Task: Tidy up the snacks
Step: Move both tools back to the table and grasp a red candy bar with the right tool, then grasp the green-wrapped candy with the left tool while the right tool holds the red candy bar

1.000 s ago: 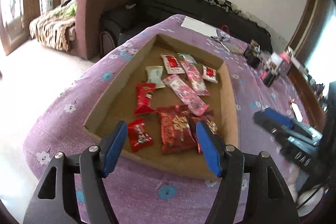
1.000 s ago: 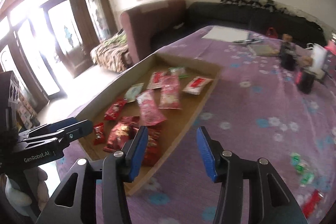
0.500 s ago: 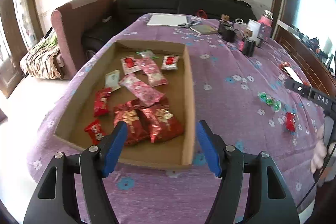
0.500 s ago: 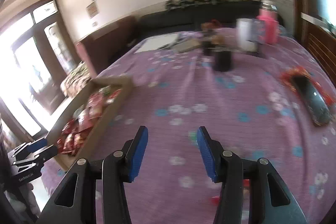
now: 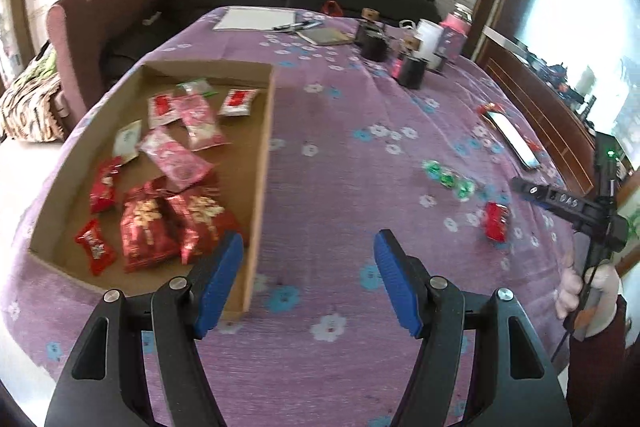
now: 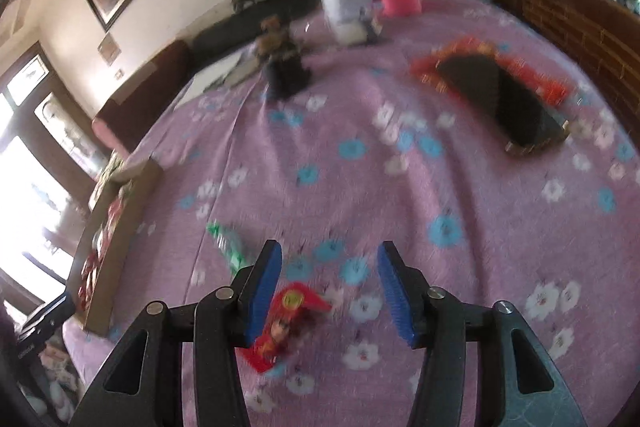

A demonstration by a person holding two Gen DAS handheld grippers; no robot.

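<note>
Over the purple flowered tabletop (image 5: pixel 328 163), the right tongs (image 6: pixel 328 287) are opening above a loose red snack packet (image 6: pixel 286 327), not gripping it. Left tongs (image 5: pixel 308 271) hang half-open, empty, beside the cardboard tray (image 5: pixel 264 131) of snacks.

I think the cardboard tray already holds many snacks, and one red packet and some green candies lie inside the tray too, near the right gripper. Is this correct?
Not quite. The red packet and the green candies lie on the purple tablecloth, outside the cardboard tray, as the left wrist view shows. The rest holds: the tray has many snacks, and the right gripper, its jaws opening, is near the packet.
</note>
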